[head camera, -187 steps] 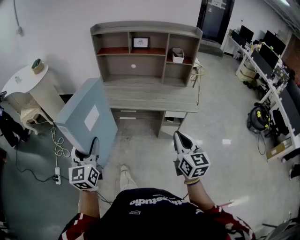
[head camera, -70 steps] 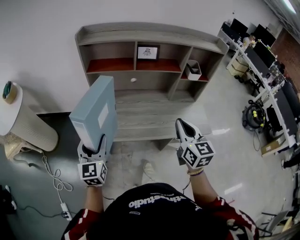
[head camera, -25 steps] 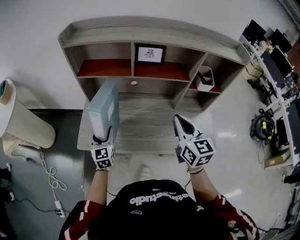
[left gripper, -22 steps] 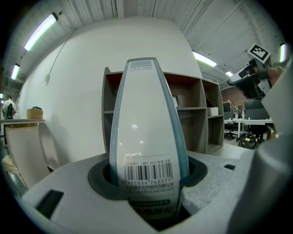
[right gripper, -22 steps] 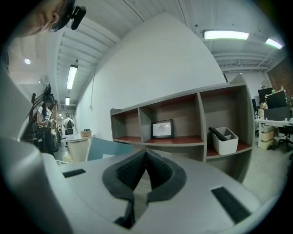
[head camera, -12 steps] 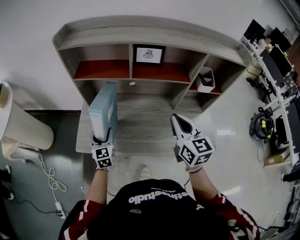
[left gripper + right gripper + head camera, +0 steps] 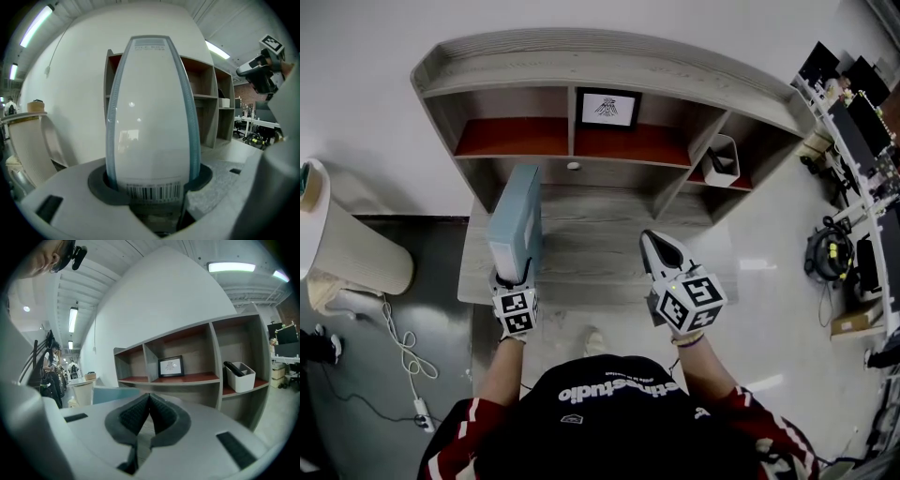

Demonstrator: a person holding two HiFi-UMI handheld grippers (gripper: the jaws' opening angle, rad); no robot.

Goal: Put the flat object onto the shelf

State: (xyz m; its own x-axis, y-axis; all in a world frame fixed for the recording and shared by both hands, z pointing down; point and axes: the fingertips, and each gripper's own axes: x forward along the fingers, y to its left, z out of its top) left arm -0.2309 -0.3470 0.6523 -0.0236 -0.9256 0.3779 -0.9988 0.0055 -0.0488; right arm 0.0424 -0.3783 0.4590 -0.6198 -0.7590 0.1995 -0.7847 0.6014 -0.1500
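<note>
A flat light-blue file box (image 7: 517,223) stands on its narrow edge above the left part of the desk top (image 7: 591,253), and my left gripper (image 7: 512,278) is shut on its near end. In the left gripper view the box's white spine (image 7: 150,122) with a barcode fills the space between the jaws. The wooden shelf unit (image 7: 609,70) with red-lined compartments rises just behind the box. My right gripper (image 7: 659,246) hovers over the desk's right half, jaws shut with nothing in them; its pads (image 7: 149,414) meet at the tips.
A framed picture (image 7: 608,109) stands in the middle shelf compartment and a white bin (image 7: 722,161) in the right one. A round white side table (image 7: 337,246) stands to the left of the desk. Office desks and a vacuum (image 7: 827,253) lie at the far right.
I walked up to the desk with the box held upright. Over the last second the box has sunk a little toward the desk top; the right gripper has shifted only slightly.
</note>
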